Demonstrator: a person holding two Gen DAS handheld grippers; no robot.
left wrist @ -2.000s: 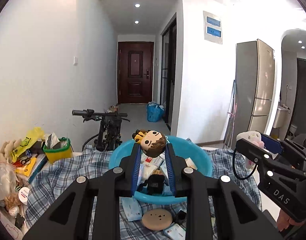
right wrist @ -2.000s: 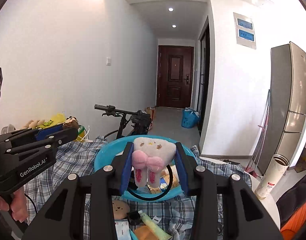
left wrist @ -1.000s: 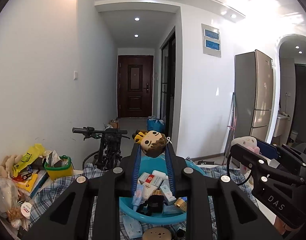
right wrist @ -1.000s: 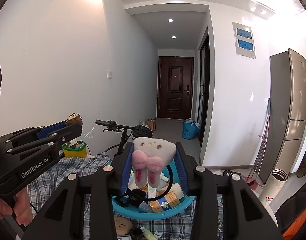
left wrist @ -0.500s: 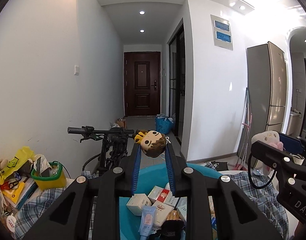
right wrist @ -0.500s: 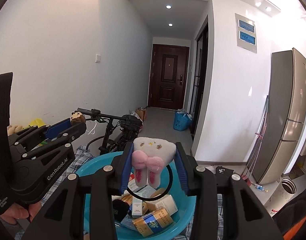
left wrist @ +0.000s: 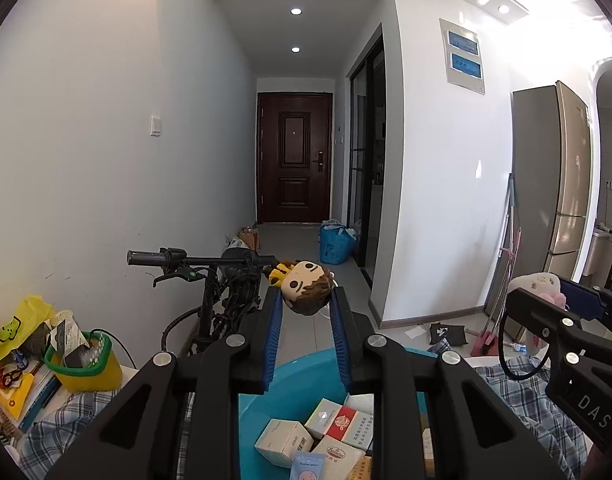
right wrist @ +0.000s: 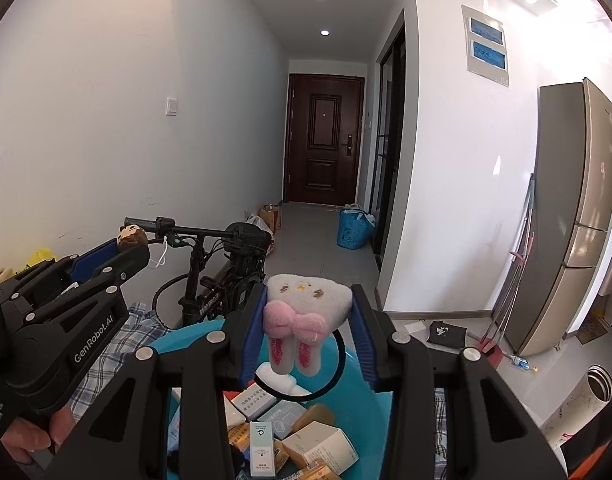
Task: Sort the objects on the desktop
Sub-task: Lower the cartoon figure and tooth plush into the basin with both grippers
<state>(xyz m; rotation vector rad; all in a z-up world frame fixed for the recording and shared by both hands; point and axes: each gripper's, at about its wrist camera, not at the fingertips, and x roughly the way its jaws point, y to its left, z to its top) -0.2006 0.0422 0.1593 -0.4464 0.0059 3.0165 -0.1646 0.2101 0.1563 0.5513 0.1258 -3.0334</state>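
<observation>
Left claw (left wrist: 306, 306): blue pads clamped on a small big-headed doll (left wrist: 308, 293) with brown hair, held at centre frame of the left wrist view, above the far rim of the blue basin (left wrist: 306, 364). In the right wrist view the same claw enters from the left edge, the doll's head at its tip, a hand (right wrist: 29, 440) gripping its handle at lower left.

Right claw (right wrist: 308, 314): closed on a white plush tooth (right wrist: 310, 298) with a pink bow and a black cord loop (right wrist: 338, 356) hanging under it; held at centre frame, over the basin. It shows again at the right edge of the left wrist view.

Basin, lower centre in both views: sits on a counter under a blue-and-white plaid cloth (left wrist: 518, 396); packed with small cartons (right wrist: 320, 450) and packets.

Lower left of the left wrist view: yellow tub with a green rim (left wrist: 85, 364), a yellow bag (left wrist: 23, 320), books. Behind the counter, a bicycle (left wrist: 221, 284) against the white wall. Right side: a refrigerator (right wrist: 578, 216).
</observation>
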